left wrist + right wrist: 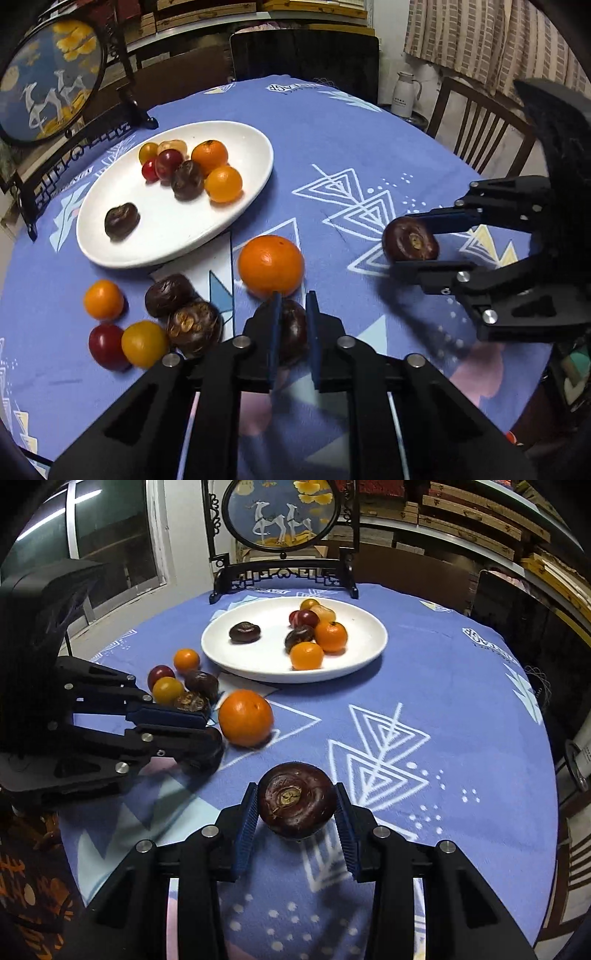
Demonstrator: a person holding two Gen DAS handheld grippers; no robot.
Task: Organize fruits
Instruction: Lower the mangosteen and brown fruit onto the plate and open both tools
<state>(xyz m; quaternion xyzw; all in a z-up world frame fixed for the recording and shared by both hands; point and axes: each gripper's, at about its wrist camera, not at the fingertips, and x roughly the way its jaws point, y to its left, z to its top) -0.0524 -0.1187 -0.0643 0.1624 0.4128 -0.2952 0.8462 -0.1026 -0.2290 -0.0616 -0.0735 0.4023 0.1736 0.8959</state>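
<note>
My left gripper (pixel 293 302) is shut on a dark water chestnut (pixel 293 332) low on the blue tablecloth, just in front of a large orange (pixel 270 265). To the right, my right gripper (pixel 400 242) is shut on another water chestnut (pixel 410 240), which fills its pads in the right wrist view (pixel 295 799). A white oval plate (pixel 251 147) at the back left holds two small oranges, cherry tomatoes and two chestnuts. Loose tomatoes (pixel 144 343) and two chestnuts (pixel 168 294) lie left of my left gripper.
A round painted screen on a black stand (pixel 51 81) rises behind the plate at the table's far edge. A wooden chair (pixel 480 125) and a white jug (pixel 404 92) stand beyond the right edge. Bare patterned cloth (pixel 424 701) spreads right of the plate.
</note>
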